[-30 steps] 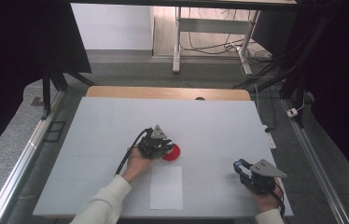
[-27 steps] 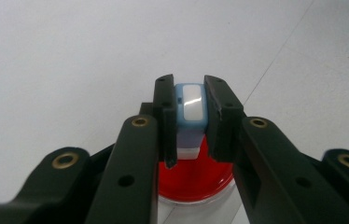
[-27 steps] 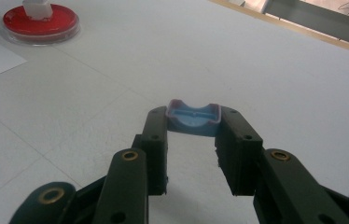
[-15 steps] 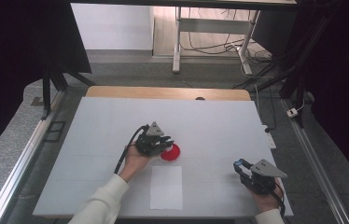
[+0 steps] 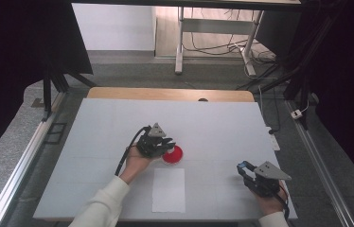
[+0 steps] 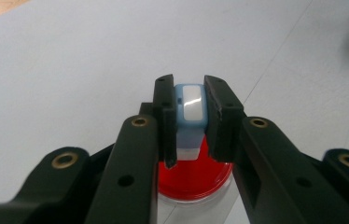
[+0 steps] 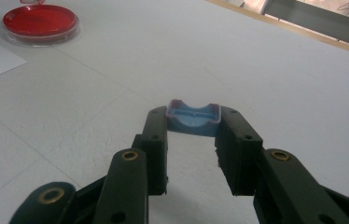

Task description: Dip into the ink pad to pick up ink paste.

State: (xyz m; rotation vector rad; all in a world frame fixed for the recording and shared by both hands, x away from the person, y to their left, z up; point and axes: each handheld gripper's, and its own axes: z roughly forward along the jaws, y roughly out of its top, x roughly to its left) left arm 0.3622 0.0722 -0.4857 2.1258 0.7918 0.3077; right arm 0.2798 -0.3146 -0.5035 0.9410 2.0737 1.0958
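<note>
White tabletop (image 5: 118,123) under me: my left gripper (image 6: 189,109) clamps a blue-white piece (image 6: 190,105) above the red dish (image 5: 172,155); my right gripper (image 7: 192,122) pinches a blue tray (image 7: 192,118). Next, I judge, lower the piece carefully onto the dish.

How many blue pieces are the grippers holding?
2: one blue piece clamped in the left gripper over the red dish; another blue piece in the right gripper near the table's right edge.
</note>
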